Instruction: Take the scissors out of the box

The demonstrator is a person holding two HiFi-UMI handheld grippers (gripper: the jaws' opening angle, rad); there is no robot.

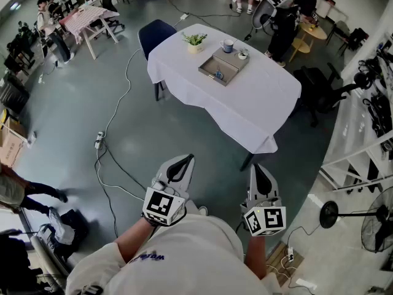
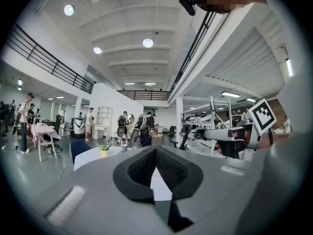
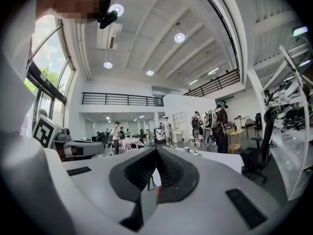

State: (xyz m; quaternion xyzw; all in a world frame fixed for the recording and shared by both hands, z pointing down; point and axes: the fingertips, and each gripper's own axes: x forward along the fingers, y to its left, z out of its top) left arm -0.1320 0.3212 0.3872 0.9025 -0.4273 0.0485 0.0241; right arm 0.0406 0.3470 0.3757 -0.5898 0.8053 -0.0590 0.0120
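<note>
A grey box lies on a table with a white cloth, far ahead of me. Inside it shows a small blue thing, the scissors. My left gripper and right gripper are held close to my body, well short of the table, both shut with nothing between the jaws. In the left gripper view the left gripper points about level at the table. In the right gripper view the right gripper points at the table too.
On the table stand a small potted plant, a cup and a small white dish. A blue chair is at its far left. Cables run over the floor. People stand beyond the table. Shelving is at right.
</note>
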